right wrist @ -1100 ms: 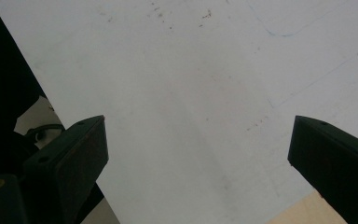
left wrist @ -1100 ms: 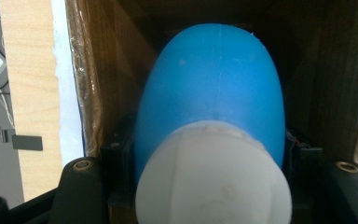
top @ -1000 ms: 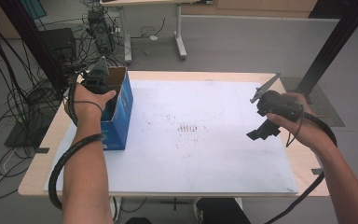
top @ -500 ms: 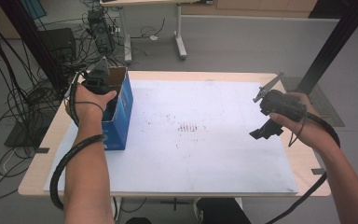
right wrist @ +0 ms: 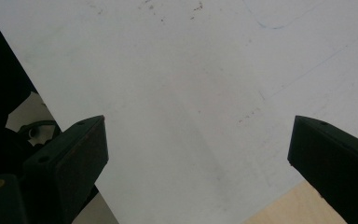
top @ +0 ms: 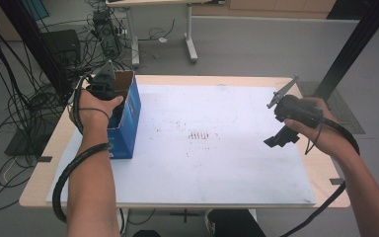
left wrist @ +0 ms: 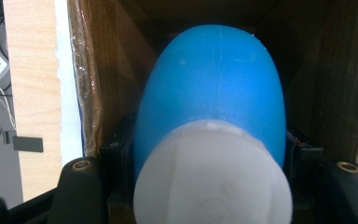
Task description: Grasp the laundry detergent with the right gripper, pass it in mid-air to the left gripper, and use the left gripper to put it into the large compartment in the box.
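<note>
My left gripper point(top: 102, 92) reaches down into an open blue cardboard box point(top: 131, 117) at the table's left side. In the left gripper view its jaws are shut on a blue bottle point(left wrist: 214, 79) with a white cap point(left wrist: 212, 177), inside the box's brown walls point(left wrist: 109, 70). My right gripper point(top: 278, 137) hangs above the right part of the white sheet point(top: 217, 163). Its jaws point(right wrist: 198, 149) stand wide apart with nothing between them, and the sheet point(right wrist: 182, 84) lies below.
The white sheet covers most of the wooden table point(top: 44, 173) and carries faint dark marks point(top: 200, 135) near its middle. Cables and equipment point(top: 98, 29) lie on the floor beyond the table's far left corner. A black post point(top: 355, 44) rises at the far right.
</note>
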Demonstrator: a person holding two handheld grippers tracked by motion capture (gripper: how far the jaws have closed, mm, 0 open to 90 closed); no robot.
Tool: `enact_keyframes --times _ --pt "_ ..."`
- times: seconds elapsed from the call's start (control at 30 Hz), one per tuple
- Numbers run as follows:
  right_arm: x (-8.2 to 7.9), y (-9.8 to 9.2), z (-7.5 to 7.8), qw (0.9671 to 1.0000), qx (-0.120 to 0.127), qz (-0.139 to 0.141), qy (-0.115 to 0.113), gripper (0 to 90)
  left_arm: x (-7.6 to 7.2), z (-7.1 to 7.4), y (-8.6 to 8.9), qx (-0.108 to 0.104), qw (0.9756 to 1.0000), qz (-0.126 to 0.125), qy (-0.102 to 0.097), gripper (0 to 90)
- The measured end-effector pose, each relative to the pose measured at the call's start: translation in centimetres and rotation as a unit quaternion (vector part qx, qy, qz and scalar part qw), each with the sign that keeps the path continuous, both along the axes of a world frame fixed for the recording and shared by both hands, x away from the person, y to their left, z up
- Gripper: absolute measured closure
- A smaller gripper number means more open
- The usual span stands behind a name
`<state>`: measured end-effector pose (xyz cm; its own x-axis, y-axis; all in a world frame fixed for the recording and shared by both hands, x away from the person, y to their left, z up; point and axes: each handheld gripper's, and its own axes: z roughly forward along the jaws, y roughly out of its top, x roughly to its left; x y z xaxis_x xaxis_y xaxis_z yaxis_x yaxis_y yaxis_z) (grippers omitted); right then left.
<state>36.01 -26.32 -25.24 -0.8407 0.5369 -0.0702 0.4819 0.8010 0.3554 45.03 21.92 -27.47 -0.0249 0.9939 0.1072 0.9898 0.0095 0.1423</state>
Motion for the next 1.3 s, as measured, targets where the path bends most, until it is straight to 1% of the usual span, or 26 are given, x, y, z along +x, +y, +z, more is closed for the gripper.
enact_keyframes --times 0.5,0.77,1.3 --pt "0.01 0.0 0.19 1.0 -0.003 0.002 0.0 4.8 -0.08 -0.02 -0.09 0.001 1.0 -0.001 -0.002 36.5" --pt "0.01 0.08 0.0 1.0 -0.002 0.003 0.004 4.8 -0.13 -0.03 -0.06 0.001 1.0 -0.001 -0.003 36.4" --pt "0.01 -0.15 -0.09 1.0 0.0 0.001 0.003 4.8 -0.14 -0.06 -0.06 0.001 1.0 -0.001 -0.004 36.3"
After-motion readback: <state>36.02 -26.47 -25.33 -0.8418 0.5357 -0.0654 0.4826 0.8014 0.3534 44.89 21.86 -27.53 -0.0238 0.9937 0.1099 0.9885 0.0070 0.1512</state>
